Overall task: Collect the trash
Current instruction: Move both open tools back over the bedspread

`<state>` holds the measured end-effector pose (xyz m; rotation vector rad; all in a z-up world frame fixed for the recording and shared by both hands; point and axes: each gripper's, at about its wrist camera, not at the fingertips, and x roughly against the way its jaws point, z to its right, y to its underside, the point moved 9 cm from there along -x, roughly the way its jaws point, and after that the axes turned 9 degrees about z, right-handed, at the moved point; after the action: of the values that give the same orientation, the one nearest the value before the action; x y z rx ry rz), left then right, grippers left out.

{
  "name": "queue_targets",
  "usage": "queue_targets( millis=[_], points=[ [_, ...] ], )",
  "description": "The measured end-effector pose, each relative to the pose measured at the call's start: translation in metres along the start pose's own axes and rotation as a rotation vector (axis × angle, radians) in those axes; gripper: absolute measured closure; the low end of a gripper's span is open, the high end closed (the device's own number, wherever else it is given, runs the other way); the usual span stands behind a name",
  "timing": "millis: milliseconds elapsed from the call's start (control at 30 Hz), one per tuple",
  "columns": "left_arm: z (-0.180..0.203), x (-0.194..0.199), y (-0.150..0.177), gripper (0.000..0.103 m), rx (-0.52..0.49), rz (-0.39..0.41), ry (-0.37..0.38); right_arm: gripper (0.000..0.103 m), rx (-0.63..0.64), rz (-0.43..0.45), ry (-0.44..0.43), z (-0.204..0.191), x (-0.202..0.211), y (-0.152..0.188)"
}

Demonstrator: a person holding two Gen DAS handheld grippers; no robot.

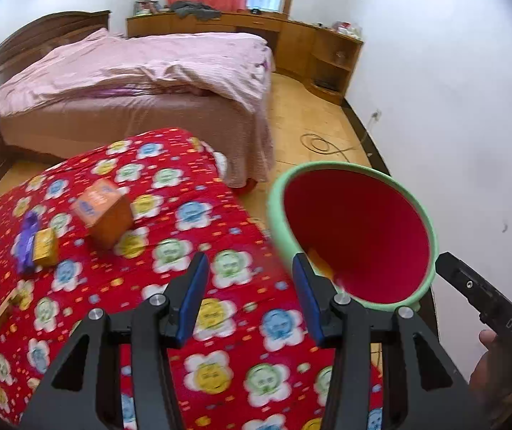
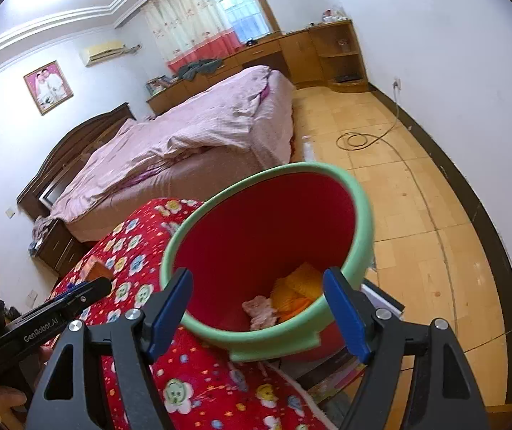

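Both claws stand spread and empty: the left claw [image 1: 250, 295] over a red floral quilt [image 1: 198, 222], the right claw [image 2: 259, 308] before a green-rimmed red bin [image 2: 358, 222]. An orange box [image 1: 104, 211] lies on the quilt; crumpled scraps [image 2: 293, 286] sit inside the bin.

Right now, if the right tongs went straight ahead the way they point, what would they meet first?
Most likely the bin: the open right tongs point into its red inside, at the yellow and pink trash there. Depth is unclear.
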<state>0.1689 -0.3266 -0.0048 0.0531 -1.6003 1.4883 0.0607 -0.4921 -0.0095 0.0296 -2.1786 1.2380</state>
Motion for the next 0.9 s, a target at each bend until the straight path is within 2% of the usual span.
queue_targets(
  millis=[433, 900],
  points=[
    [-0.09, 0.043, 0.004, 0.054, 0.091, 0.051, -0.117, 0.026, 0.08, -0.037, -0.076, -0.067, 0.001, 0.02],
    [-0.191, 0.072, 0.032, 0.054, 0.173, 0.044, -0.242, 0.025, 0.142, -0.096, -0.12, -0.125, -0.007, 0.05]
  ],
)
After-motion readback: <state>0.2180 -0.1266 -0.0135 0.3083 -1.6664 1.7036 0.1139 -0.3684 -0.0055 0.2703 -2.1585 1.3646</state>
